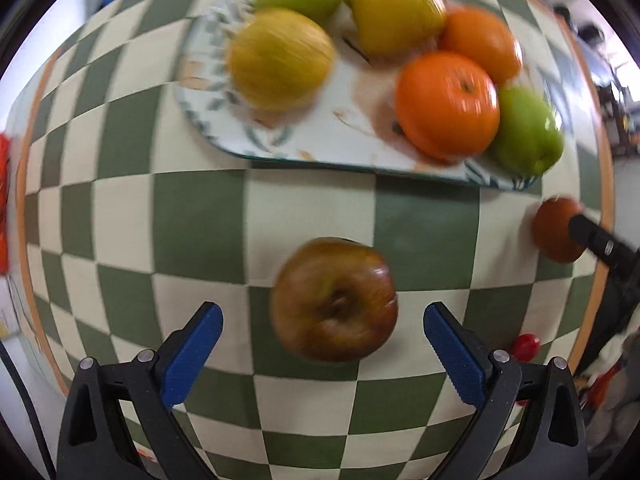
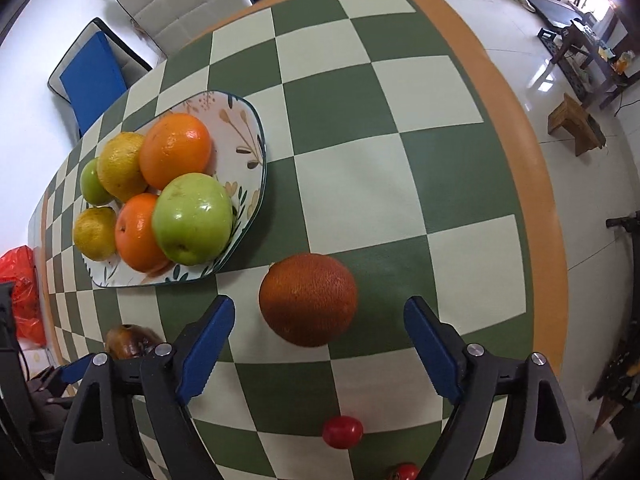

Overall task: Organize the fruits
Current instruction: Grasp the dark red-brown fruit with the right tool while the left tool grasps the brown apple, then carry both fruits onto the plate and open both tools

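A: Take the plate (image 2: 256,184) as the landmark. What sits nearest each gripper?

B: On the near side of the plate, the left gripper (image 1: 323,356) has its jaws spread wide, released, with the brownish-red apple (image 1: 334,299) on the cloth between its blue fingers (image 1: 192,356) — no contact on either side. The right gripper (image 2: 319,354) is also wide open and holds nothing; the dark rust-orange fruit (image 2: 308,299) lies just ahead of its tips, near the plate's closest corner.

A: How should the grasp go, in your view?

B: I'd judge each should slide forward until the fruit's widest part is between the pads, then close gently — round fruit can roll or squirt out if pinched off-centre. The plate is crowded, so free spots look likeliest on its bare far end.

A: Count them.

B: Closest to the right gripper, away from the plate: two small red fruits (image 2: 343,432), one half cut off by the frame edge. Then one apple and one rust-orange fruit loose on the checked tablecloth (image 2: 360,184). On the plate: two green apples (image 2: 193,218), two oranges (image 2: 175,150), two yellow citrus (image 2: 120,166) — six.
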Tool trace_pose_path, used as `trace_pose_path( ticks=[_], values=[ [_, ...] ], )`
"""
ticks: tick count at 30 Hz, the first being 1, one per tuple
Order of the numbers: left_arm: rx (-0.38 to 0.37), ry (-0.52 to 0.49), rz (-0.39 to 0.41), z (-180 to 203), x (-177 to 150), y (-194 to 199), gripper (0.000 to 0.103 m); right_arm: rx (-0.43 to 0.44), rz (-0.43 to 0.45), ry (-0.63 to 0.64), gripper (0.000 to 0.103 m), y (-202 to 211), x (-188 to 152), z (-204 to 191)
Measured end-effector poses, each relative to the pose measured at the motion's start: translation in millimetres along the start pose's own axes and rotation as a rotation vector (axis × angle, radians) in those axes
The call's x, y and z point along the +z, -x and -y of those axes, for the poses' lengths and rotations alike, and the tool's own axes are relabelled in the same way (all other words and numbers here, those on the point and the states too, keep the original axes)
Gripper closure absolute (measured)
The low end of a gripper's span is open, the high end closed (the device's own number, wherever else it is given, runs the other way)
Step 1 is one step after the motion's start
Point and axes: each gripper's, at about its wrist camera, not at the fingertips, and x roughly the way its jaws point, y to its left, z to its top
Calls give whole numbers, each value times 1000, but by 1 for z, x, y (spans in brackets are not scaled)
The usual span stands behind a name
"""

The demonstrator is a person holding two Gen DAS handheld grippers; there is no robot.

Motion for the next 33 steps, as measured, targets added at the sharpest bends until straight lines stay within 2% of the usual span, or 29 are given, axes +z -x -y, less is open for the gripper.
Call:
trace_pose_path(
  ticks=[1,2,3,5,9,12,16,20,23,27,31,33],
  values=[
    [-2,-22,-3,5,1,-5,13,4,-7,4,19,-5,3,-1],
    [7,-37,-2,7,1,-8,33,9,-17,8,25,-9,5,-3],
    [23,-52,-3,9,0,-10,41,13,-28,12,33,-14,7,-4],
    [16,-58,10,8,-2,-11,41,20,-56,22,42,-26,9,-8],
    [27,-38,27,-5,-11,-6,41,31,-78,67,43,-30,0,-20],
    [12,-2,27,-20,-18,-3,41,63,-113,132,43,-32,-20,-39],
    [-8,37,8,-34,-24,-9,41,62,-151,185,43,-44,-48,-59],
    [-20,47,18,-34,-19,-6,41,39,-128,185,43,-45,-53,-65],
    [-59,60,31,-41,-19,5,42,61,-133,170,43,-45,-51,-66],
    [-141,89,77,-45,-17,41,42,108,-107,139,43,-30,-46,-66],
    [-218,116,123,-50,7,78,41,185,-42,74,43,-1,-27,-62],
    [-247,130,120,-51,27,85,41,208,-10,48,43,12,-10,-58]
  ],
)
